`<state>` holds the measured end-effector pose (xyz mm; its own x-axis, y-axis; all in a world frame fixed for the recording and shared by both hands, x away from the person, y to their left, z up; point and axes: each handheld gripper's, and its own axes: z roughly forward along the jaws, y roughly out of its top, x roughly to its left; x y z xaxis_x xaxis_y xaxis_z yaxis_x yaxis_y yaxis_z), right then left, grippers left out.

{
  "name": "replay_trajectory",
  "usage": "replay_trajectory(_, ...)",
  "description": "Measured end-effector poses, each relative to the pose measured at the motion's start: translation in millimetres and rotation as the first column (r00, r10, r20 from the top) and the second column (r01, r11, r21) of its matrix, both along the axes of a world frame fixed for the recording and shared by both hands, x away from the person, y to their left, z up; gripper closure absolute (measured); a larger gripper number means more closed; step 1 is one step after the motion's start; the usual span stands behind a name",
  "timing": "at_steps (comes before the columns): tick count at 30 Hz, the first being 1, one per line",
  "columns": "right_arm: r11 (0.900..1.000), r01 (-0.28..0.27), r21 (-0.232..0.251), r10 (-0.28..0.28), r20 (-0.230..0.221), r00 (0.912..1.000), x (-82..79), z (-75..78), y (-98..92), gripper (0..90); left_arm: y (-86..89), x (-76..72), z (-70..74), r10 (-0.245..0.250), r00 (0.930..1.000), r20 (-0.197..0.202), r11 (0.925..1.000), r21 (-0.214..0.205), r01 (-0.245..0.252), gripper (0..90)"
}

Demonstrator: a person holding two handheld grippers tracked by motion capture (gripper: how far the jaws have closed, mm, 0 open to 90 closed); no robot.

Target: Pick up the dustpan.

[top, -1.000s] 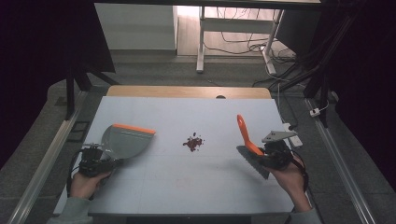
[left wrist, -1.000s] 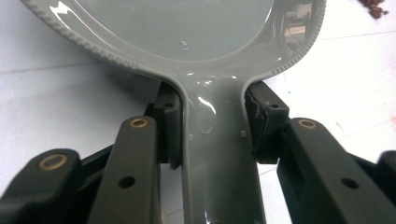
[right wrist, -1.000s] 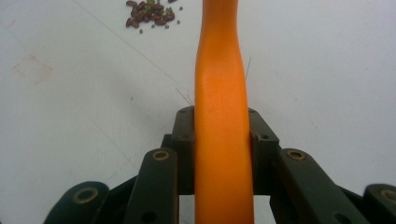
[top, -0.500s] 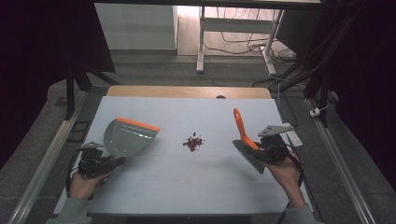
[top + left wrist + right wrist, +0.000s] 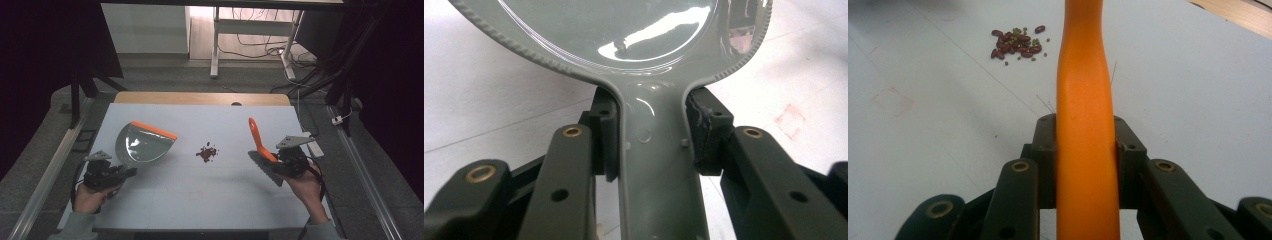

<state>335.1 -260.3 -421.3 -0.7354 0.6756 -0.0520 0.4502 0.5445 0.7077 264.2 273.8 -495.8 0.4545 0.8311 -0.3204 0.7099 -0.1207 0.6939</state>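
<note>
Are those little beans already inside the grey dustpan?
No, the beans lie in a small heap on the bare table, apart from the dustpan, whose orange lip faces them.

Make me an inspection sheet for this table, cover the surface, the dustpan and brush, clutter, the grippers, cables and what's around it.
Surface: white table top, wooden strip along the far edge.
Job's things: grey dustpan with an orange lip, facing the pile; orange-handled brush raised at the right; small pile of red beans mixed with tiny green ones, mid-table.
Clutter: nothing seen.
Grippers: left gripper shut on the dustpan's handle; right gripper shut on the brush handle.
Cables: one trails from each gripper; more lie on the floor beyond the table.
Surroundings: dark room, white desk frame behind, metal rails on both sides.
</note>
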Motion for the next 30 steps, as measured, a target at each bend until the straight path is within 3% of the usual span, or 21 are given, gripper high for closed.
replay_trajectory(8,0.9999,-0.005,-0.012,0.005,-0.008,1.0,0.6,-4.2,0.1,70.7,-5.8,-2.0,2.7,-0.062,0.9975,0.034,0.9979,0.02,0.061,61.5)
replay_trajectory(19,0.9998,-0.007,-0.017,0.007,-0.01,0.9999,0.2,-6.0,1.4,70.7,-15.4,-4.7,5.8,-0.155,0.9865,0.054,0.9875,0.039,0.153,61.5)
replay_trajectory(30,0.9998,-0.008,-0.02,0.008,-0.017,0.9998,0.3,-8.7,2.7,70.7,-30.0,-6.1,7.2,-0.243,0.969,0.042,0.9678,0.077,0.24,61.5)
